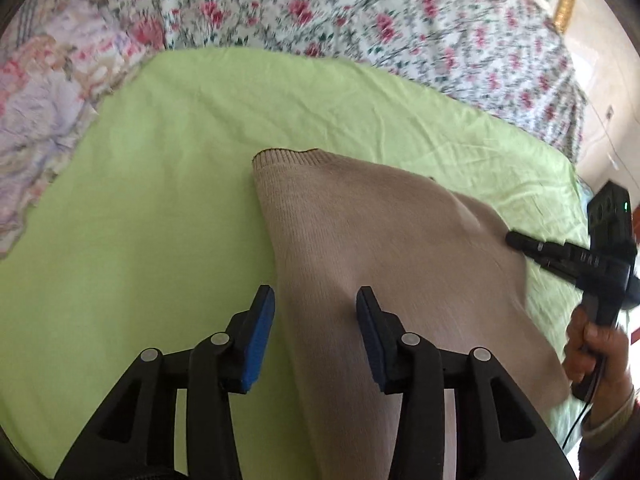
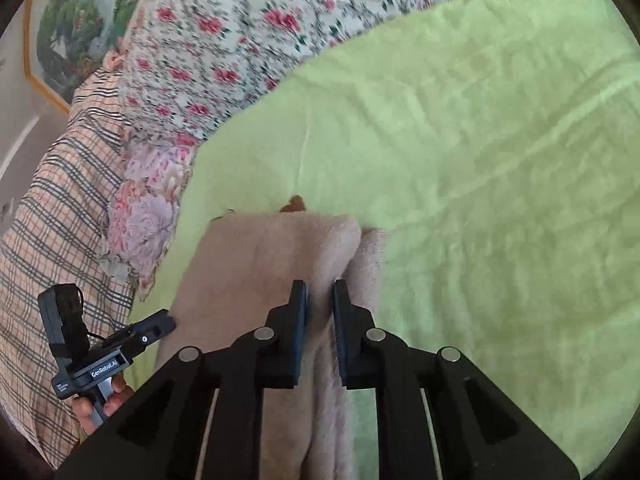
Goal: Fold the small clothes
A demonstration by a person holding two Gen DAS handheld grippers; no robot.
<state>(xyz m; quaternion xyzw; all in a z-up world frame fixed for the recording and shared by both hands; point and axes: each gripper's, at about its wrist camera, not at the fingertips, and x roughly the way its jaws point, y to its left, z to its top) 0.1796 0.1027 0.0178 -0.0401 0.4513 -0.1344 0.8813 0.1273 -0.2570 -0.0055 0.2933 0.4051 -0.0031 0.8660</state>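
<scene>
So, beige knit sweater (image 1: 360, 240) lying on the green sheet (image 1: 160, 200) of a bed, ribbed hem toward the floral quilt (image 1: 360, 12). Left gripper (image 1: 315, 300) wide apart, blue pads straddling the sweater's left edge, nothing pinched. Right gripper (image 2: 320, 296) clamped on a bunched fold of the sweater (image 2: 280, 248), only a narrow gap left with cloth squeezed through it. Plaid blanket (image 2: 52, 208) off to the side, framed picture (image 2: 68, 32) on the wall behind. Bit blurry overall.
</scene>
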